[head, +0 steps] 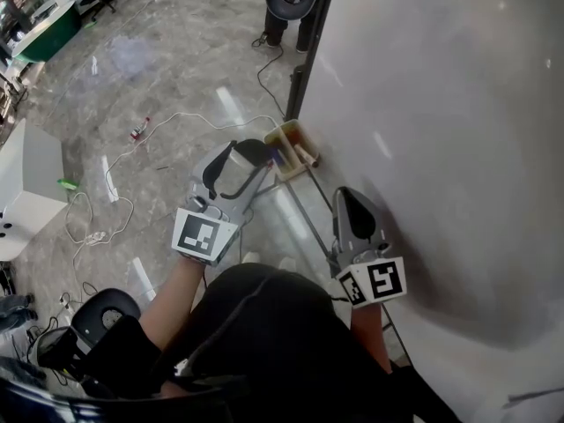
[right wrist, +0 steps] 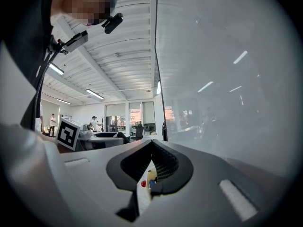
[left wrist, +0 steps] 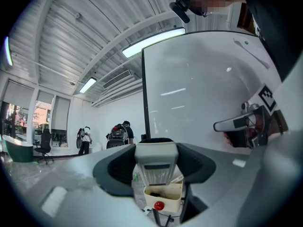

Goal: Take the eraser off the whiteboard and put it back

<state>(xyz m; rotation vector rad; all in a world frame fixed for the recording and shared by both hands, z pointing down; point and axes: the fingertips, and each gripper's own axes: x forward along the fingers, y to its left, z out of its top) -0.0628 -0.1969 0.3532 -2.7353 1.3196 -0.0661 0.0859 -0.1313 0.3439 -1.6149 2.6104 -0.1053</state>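
head view: eraser [head: 257, 153] is held off the whiteboard [head: 441, 104], just past its edge, by the left gripper [head: 242, 161]. left gripper view: jaws are spread wide, clamped on the eraser's sides to keep it square. right gripper view: right gripper [right wrist: 151, 148] is closed on nothing, parked beside the whiteboard, out of the way.

Grey floor [head: 176, 51], loose white cables [head: 201, 116]

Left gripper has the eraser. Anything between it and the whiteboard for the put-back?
Nothing visible. The eraser, clamped in the left gripper, has bare whiteboard beside it. The marker tray sits lower, and the right gripper is off to the side.
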